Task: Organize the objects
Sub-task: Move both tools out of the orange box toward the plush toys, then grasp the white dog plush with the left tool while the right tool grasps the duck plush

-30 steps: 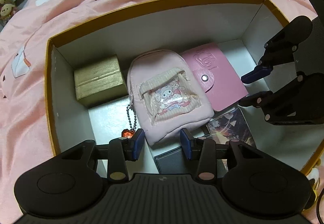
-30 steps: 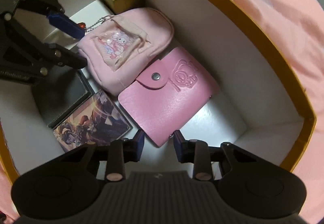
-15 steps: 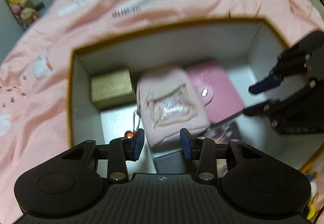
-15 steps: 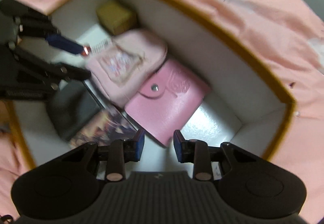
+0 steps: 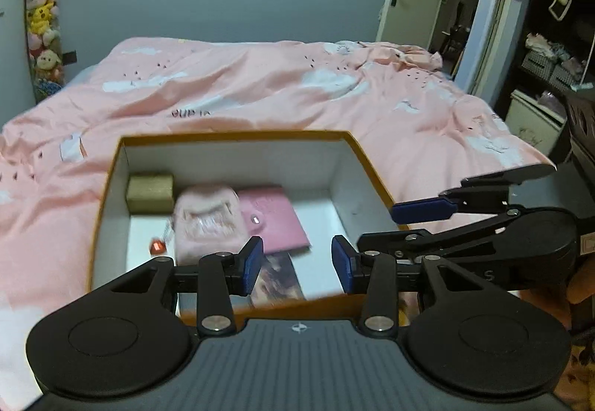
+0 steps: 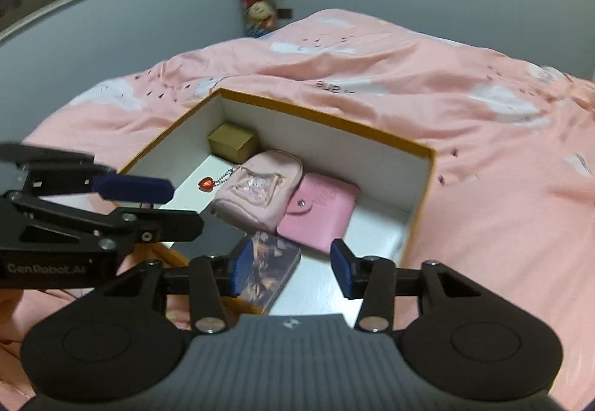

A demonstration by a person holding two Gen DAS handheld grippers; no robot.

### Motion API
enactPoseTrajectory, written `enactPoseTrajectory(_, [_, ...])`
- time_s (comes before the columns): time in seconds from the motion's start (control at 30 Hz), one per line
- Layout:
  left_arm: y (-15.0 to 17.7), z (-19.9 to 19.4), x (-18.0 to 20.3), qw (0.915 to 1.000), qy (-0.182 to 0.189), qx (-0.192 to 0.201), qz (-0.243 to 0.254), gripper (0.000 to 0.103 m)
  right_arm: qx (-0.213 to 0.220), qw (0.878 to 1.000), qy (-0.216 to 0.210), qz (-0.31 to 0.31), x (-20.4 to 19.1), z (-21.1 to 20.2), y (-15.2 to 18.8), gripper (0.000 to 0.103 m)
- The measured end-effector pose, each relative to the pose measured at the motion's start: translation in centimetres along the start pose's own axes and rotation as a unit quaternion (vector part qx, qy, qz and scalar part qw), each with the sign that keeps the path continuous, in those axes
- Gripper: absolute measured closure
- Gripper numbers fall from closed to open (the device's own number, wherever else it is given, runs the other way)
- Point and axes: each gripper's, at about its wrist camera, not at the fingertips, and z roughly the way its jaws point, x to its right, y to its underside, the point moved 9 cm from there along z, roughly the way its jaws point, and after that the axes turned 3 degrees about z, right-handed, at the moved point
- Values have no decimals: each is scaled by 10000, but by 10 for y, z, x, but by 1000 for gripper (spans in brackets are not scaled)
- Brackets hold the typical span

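Evidently the sorting is well advanced: five items lie inside the open white-lined cardboard box with the orange rim (image 6: 427,151), which sits on the pink printed bedspread (image 6: 483,151).

Left to right in the right wrist view: a small gold cardboard cube box (image 6: 232,143) stands in the far left corner. Beside it lies a pale pink fabric mini backpack pouch (image 6: 256,191), its bead chain with a red heart charm (image 6: 205,183) trailing left on the box floor. Touching the pouch on the right is a flat pink leather snap wallet (image 6: 321,212). Nearer the camera lies a flat illustrated card case (image 6: 267,269); a dark flat item beside it is mostly hidden.

The left gripper (image 5: 295,264) hovers over the near rim, jaws opening, nothing between them. The right gripper (image 6: 284,268) is likewise empty, its jaws opening.

Judgement: no loose item shows on the visible bedspread, so packing looks complete. Whether a lid remains to be fitted cannot be told.
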Motion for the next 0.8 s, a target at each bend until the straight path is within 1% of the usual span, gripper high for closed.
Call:
enactPoseTrajectory(0.1, [18, 1, 1, 9997, 100, -218, -69, 53, -48, 9995, 148, 267, 3, -8, 26, 53])
enactPoseTrajectory(0.13, [26, 1, 2, 9994, 124, -295, -105, 53, -15, 9992, 119, 375, 2, -11, 34, 52])
enactPoseTrajectory(0.3, [61, 4, 8, 9970, 412, -617, -219, 53, -245, 9958, 241, 851, 2, -11, 71, 52])
enactPoseTrajectory(0.33, [67, 7, 8, 9961, 411, -741, -248, 53, -326, 9946, 310, 936, 3, -11, 77, 52])
enactPoseTrajectory(0.43, [81, 11, 7, 9939, 426, -940, -399, 53, -513, 9907, 526, 1141, 5, -8, 96, 51])
enactPoseTrajectory(0.5, [87, 11, 9, 9923, 527, -992, -520, 53, -656, 9881, 627, 1241, 5, -5, 108, 51])
enactPoseTrajectory(0.57, [92, 11, 12, 9915, 593, -1010, -567, 53, -724, 9865, 632, 1325, 5, -5, 117, 51])
enactPoseTrajectory(0.63, [95, 12, 13, 9908, 627, -1044, -597, 53, -733, 9851, 612, 1432, 6, -6, 123, 51])
enactPoseTrajectory(0.73, [101, 13, 14, 9892, 671, -1118, -670, 53, -706, 9841, 695, 1473, 9, -8, 126, 52])
enactPoseTrajectory(0.77, [103, 12, 15, 9886, 702, -1129, -701, 53, -712, 9840, 719, 1463, 9, -8, 127, 52])
enactPoseTrajectory(0.8, [104, 12, 15, 9882, 736, -1129, -732, 53, -717, 9838, 735, 1471, 10, -9, 129, 57])
